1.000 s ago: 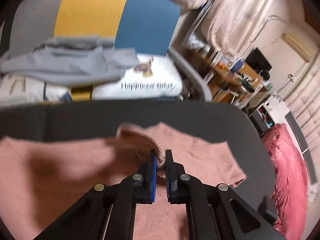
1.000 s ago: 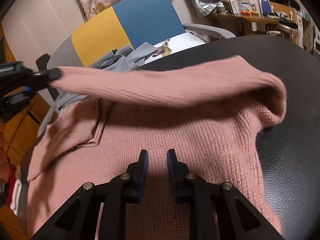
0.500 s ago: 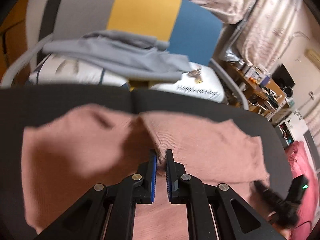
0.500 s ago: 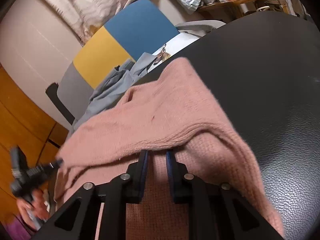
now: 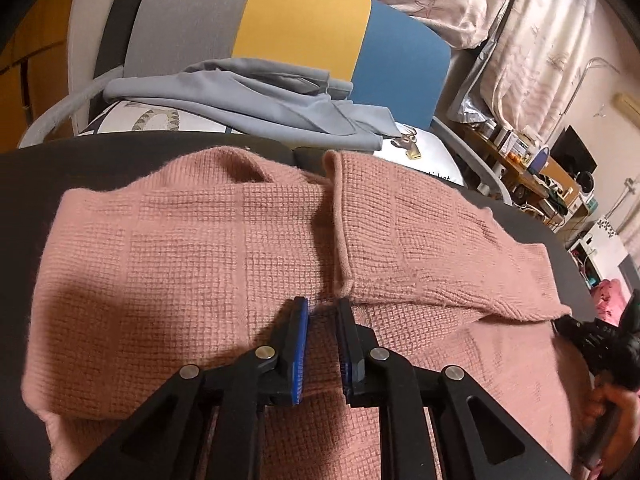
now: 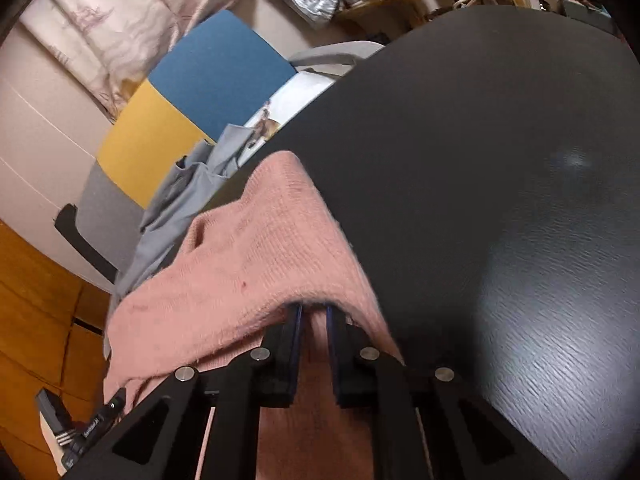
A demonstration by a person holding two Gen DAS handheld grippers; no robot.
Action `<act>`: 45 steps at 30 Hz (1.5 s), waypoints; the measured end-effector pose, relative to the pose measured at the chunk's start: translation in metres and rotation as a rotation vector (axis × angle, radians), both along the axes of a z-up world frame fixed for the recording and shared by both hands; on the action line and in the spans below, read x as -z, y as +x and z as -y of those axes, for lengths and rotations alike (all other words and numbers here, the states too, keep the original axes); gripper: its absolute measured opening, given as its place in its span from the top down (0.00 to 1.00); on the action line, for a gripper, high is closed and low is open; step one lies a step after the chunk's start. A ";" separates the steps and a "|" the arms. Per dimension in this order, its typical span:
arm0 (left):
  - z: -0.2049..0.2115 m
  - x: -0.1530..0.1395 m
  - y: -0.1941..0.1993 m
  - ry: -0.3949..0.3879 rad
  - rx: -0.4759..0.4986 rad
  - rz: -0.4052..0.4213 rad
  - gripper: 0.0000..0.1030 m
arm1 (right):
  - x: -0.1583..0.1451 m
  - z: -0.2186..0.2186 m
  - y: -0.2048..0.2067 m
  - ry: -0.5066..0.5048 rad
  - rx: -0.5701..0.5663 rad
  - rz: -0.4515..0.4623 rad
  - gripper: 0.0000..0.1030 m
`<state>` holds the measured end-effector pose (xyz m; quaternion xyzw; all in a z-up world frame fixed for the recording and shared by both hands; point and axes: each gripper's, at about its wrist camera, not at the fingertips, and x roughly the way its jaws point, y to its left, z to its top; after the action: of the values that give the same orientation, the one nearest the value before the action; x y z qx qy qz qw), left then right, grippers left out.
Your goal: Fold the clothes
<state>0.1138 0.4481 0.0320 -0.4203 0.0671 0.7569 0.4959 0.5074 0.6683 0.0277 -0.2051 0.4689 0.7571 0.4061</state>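
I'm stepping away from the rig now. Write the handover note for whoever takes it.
Left tool: open, empty, just above the pink sweater.
Right tool: tips tucked under a folded sweater edge; grip cannot be told.
Sweater lies on the black table; both sleeves are folded across the body, meeting mid-chest.
Grey garment waits on the chair behind.
Left: fold the body over, then do the grey one.

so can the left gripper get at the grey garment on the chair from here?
Probably yes. The left gripper is open over the pink sweater, and the grey garment lies uncovered on the chair past the table edge, with only flat knit between.
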 end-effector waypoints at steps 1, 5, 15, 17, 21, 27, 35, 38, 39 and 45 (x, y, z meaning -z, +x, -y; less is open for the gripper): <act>0.001 -0.002 -0.001 -0.002 0.000 0.011 0.86 | -0.006 0.005 0.003 0.016 0.008 0.017 0.85; 0.002 -0.014 -0.008 0.049 -0.031 0.100 0.44 | -0.032 0.020 -0.002 0.160 0.006 0.057 0.76; -0.031 -0.021 -0.014 -0.008 -0.074 0.181 0.76 | 0.003 -0.012 -0.048 0.151 -0.116 0.199 0.81; -0.026 -0.028 -0.011 0.009 -0.058 0.171 0.91 | 0.006 -0.014 -0.042 0.147 -0.097 0.167 0.82; -0.015 -0.043 -0.006 0.043 -0.025 0.152 0.92 | 0.007 -0.014 -0.041 0.154 -0.094 0.161 0.82; 0.000 -0.049 0.002 0.033 0.007 0.080 0.93 | 0.006 -0.009 -0.053 0.183 -0.094 0.215 0.82; 0.003 -0.020 0.036 -0.155 0.049 -0.289 0.93 | -0.008 -0.004 -0.066 0.225 -0.121 0.323 0.80; 0.010 -0.050 0.050 -0.038 0.036 -0.390 0.89 | -0.029 0.010 -0.087 0.304 -0.185 0.237 0.77; 0.006 -0.059 0.054 -0.008 0.041 -0.407 0.86 | -0.035 0.015 -0.098 0.315 -0.227 0.177 0.77; -0.049 -0.027 0.021 -0.132 -0.002 -0.314 0.79 | -0.040 0.038 -0.199 0.350 -0.524 0.048 0.77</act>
<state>0.1351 0.4971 0.0590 -0.3284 0.1927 0.8078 0.4499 0.3082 0.6299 0.0678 -0.2636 0.2529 0.9001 0.2372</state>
